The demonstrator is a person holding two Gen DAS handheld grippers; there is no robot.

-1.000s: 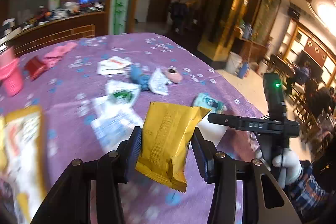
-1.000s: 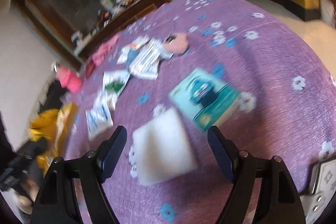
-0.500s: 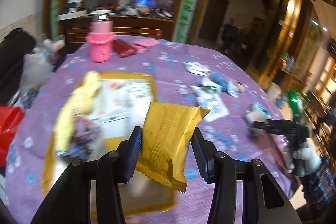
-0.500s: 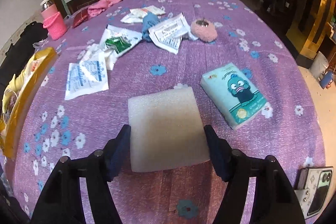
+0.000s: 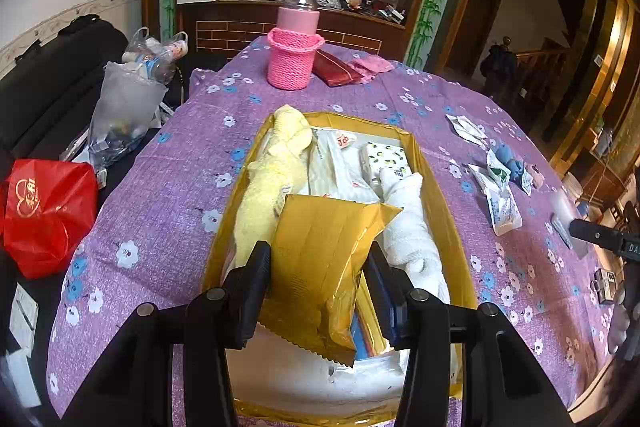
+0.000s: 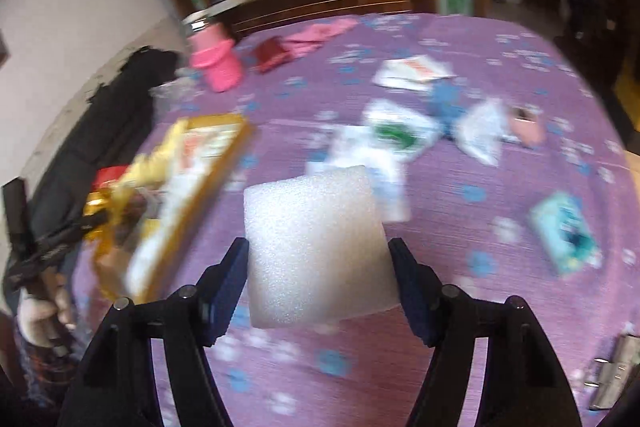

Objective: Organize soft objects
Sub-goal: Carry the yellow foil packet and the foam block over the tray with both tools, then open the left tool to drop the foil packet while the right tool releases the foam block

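My left gripper (image 5: 318,287) is shut on a gold foil packet (image 5: 320,259) and holds it over the yellow cardboard box (image 5: 444,211). The box holds a yellow towel (image 5: 272,183), a white towel (image 5: 408,227) and tissue packs. My right gripper (image 6: 318,275) is shut on a white foam block (image 6: 316,247), lifted above the purple tablecloth (image 6: 500,307). The box also shows in the right wrist view (image 6: 188,187), to the left and blurred.
A pink knitted bottle (image 5: 295,47) and a red pouch (image 5: 336,69) stand beyond the box. Loose sachets (image 5: 500,199) and a blue toy (image 5: 508,157) lie to the right. A teal tissue pack (image 6: 564,235) lies right of the foam. A red bag (image 5: 44,211) hangs off the table's left.
My left gripper swung left with the gold packet until it is over the box. My right gripper closed on the foam block and lifted it, moving left toward the box.
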